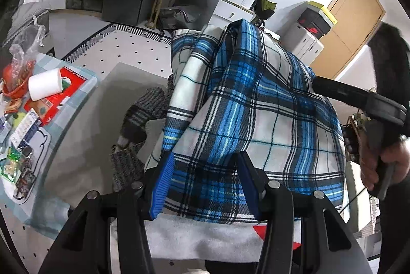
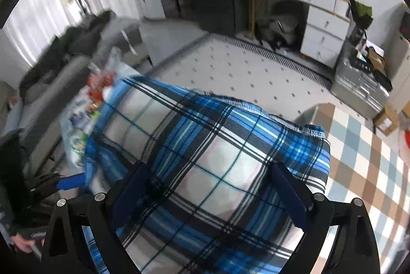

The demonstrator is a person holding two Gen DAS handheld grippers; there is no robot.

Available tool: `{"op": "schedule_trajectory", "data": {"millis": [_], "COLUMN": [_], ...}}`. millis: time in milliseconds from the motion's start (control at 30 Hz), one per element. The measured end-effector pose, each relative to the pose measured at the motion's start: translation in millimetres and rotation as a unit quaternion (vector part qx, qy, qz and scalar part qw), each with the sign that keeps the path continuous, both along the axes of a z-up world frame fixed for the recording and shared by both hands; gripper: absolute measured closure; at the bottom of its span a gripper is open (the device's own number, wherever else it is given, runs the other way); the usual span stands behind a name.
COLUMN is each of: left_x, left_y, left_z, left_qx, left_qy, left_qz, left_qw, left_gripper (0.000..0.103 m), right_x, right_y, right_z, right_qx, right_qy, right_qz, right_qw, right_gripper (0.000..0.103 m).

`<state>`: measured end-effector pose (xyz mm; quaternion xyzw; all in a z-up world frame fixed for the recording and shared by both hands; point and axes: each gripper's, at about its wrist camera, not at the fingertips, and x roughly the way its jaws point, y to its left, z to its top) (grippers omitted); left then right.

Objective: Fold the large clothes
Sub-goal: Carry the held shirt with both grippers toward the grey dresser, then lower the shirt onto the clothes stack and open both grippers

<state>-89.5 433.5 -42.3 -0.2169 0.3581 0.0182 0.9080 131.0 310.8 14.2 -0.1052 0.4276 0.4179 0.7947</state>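
two grippers over one plaid garment [image 1: 256, 104] | left gripper [image 1: 205, 181]: clenched on a fold of the plaid | right gripper [image 2: 212, 194]: released, jaws spread wide above the cloth

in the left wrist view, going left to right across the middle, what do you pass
white paper roll on the cluttered side table → grey knitted garment → blue and white plaid fleece garment → black right gripper held in a hand

Grey table [image 1: 120, 79] carries plaid garment [image 1: 256, 99], grey knit [image 1: 143, 110], white cloth [image 1: 205, 235]
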Motion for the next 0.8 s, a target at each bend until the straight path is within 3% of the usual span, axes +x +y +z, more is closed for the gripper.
{"op": "schedule_trajectory", "data": {"millis": [67,233,300,400,467,533,600,800], "left_x": [-5,6,31,80,109,127,133,129], "left_y": [2,1,-3,-6,3,15,21,20], "left_z": [12,72,81,73,53,34,26,30], "left_qx": [-0.005,-0.077,-0.086,-0.07,-0.093,-0.134,-0.155,-0.155], "left_qy": [-0.013,-0.091,-0.082,-0.032,0.012,0.036,0.033,0.032], "left_qz": [0.002,-0.046,-0.057,-0.052,-0.033,-0.006,0.003,0.005], "left_qw": [0.9999,0.9918,0.9913,0.9957,0.995,0.9904,0.9873,0.9874], "left_gripper": [0.058,0.058,0.058,0.058,0.058,0.058,0.058,0.058], "right_x": [-15,-61,-75,-92,-100,-101,-94,-84], "right_y": [-19,-61,-68,-66,-64,-60,-58,-47], "right_z": [9,5,-5,-22,-30,-39,-47,-52], "right_qx": [0.035,0.073,0.07,0.043,0.028,0.02,0.026,0.029], "right_qy": [-0.002,-0.016,-0.017,-0.029,-0.052,-0.048,-0.031,-0.014], "right_qz": [0.017,0.057,0.074,0.102,0.112,0.117,0.112,0.108], "right_qw": [0.999,0.996,0.995,0.993,0.992,0.992,0.993,0.994], "right_gripper": [0.007,0.006,0.006,0.005,0.005,0.004,0.003,0.0]}}
